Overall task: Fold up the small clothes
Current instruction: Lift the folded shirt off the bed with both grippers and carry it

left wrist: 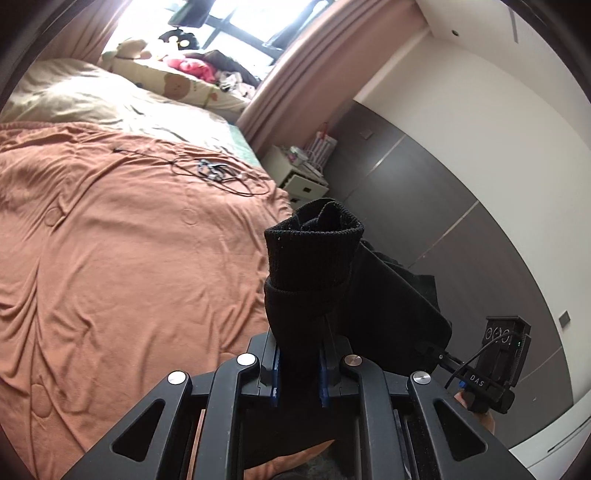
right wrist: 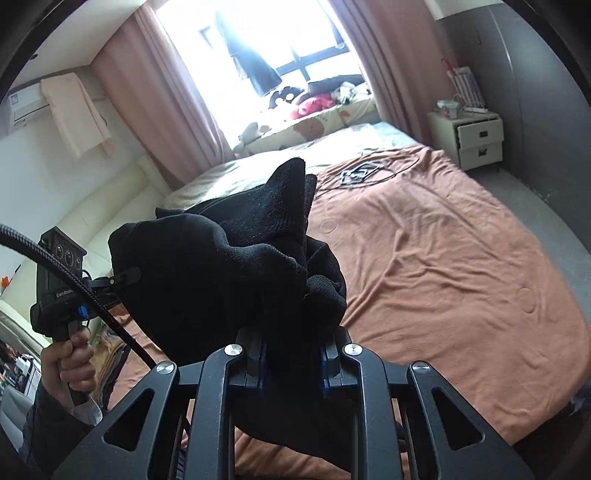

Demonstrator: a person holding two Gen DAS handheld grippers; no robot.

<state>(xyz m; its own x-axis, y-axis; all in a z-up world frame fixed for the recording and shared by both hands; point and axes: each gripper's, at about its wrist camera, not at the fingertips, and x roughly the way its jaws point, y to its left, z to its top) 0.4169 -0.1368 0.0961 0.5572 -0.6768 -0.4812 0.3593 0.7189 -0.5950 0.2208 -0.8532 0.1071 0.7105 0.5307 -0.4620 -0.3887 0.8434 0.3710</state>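
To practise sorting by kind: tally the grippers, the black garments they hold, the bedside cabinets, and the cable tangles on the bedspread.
Grippers: 2, left gripper and right gripper
Black garment: 1, clamped by both
Bedside cabinet: 1
Cable tangle: 1
Total: 5

Ribbed black knit sock (left wrist: 314, 254), matt and slightly fuzzy, above a rumpled, soft terracotta cotton bedspread (left wrist: 122, 236); gripper linkages matt black plastic with shiny metal rivets.

Two wrist fisheyes above the bed

Each looks forward and slightly down past its own claw, close behind bunched black cloth (left wrist: 314, 266); both share the orange bedspread (right wrist: 424, 266), window (left wrist: 236, 26) and nightstand (right wrist: 476, 136), and each glimpses the other's claw.
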